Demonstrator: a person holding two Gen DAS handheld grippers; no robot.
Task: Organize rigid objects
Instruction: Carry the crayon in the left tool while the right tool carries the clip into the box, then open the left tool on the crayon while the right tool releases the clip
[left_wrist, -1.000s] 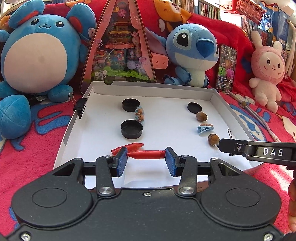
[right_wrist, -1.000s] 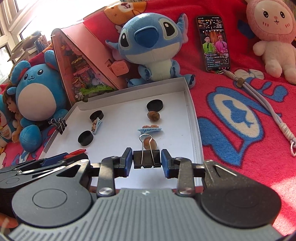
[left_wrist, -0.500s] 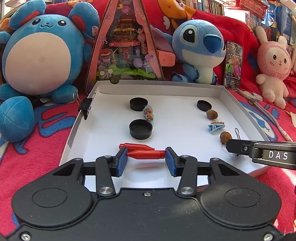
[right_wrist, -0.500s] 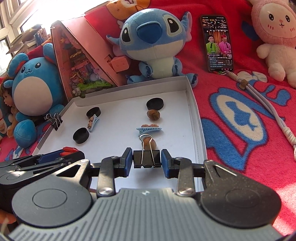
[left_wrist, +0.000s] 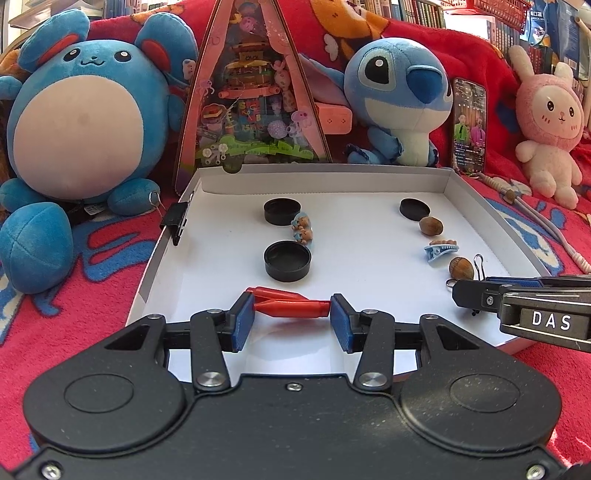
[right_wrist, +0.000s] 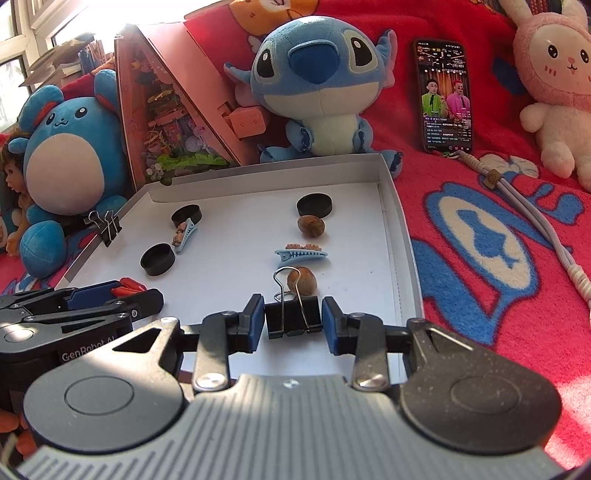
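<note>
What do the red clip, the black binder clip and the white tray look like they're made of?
Red clip: likely plastic, smooth and slightly glossy. Binder clip: painted black metal body with shiny wire handles. Tray: probably cardboard, matte white, with thin folded walls.

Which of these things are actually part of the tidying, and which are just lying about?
Job: red clip in left claw; binder clip in right claw; caps; nuts; hair clips; tray.

Lying about: plush toys; phone; toy box.
</note>
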